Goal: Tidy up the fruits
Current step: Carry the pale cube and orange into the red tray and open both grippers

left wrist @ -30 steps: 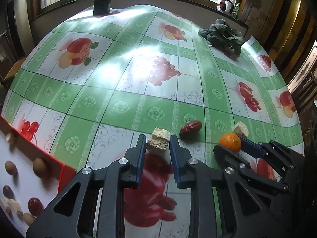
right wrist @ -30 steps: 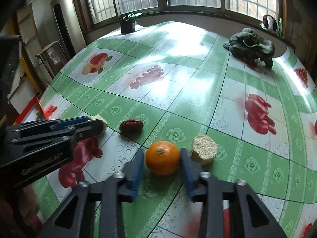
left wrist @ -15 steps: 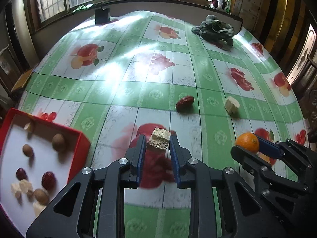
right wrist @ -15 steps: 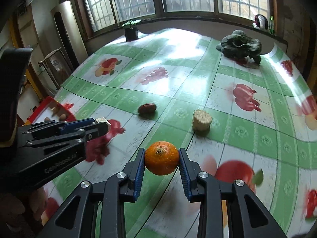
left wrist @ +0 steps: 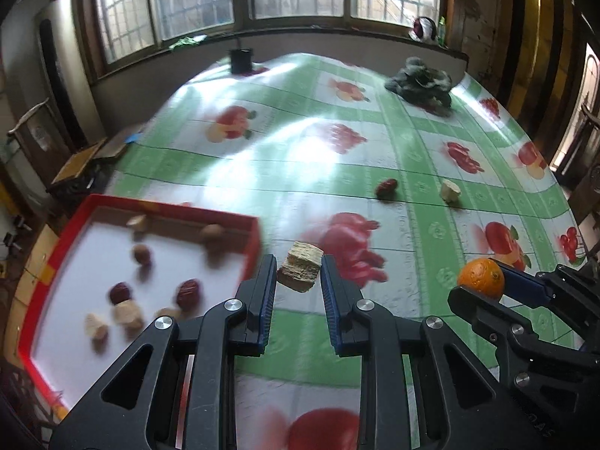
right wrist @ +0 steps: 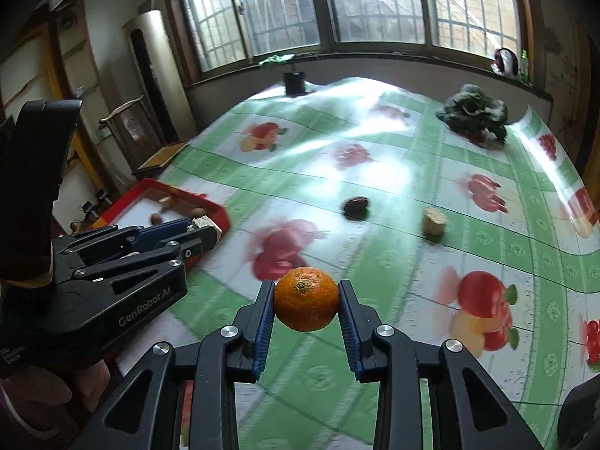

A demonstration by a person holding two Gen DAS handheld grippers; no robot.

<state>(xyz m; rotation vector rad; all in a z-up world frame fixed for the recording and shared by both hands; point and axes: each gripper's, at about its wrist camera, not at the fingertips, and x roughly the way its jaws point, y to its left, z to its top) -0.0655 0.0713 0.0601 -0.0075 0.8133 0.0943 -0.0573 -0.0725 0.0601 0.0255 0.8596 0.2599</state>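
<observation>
My left gripper (left wrist: 299, 273) is shut on a beige layered chunk (left wrist: 301, 270) and holds it in the air just right of the red tray's (left wrist: 232, 219) near corner. The tray holds several brown, red and pale pieces. My right gripper (right wrist: 305, 300) is shut on an orange (right wrist: 306, 298), lifted above the table; the orange also shows in the left wrist view (left wrist: 481, 276). A dark red date (left wrist: 386, 186) and a pale chunk (left wrist: 449, 190) lie on the tablecloth further back. The left gripper shows in the right wrist view (right wrist: 202, 230), with the tray (right wrist: 215, 208) behind it.
A green checked tablecloth with fruit prints (left wrist: 318, 142) covers the table. A dark green leafy bundle (left wrist: 420, 82) lies at the far right. A small black pot (left wrist: 240, 60) stands at the far edge under the windows. Wooden furniture (left wrist: 78, 161) stands left of the table.
Both grippers have risen and swung left with their loads. The red tray has come further into view, close to the left gripper. The date and pale chunk have stayed on the cloth.
</observation>
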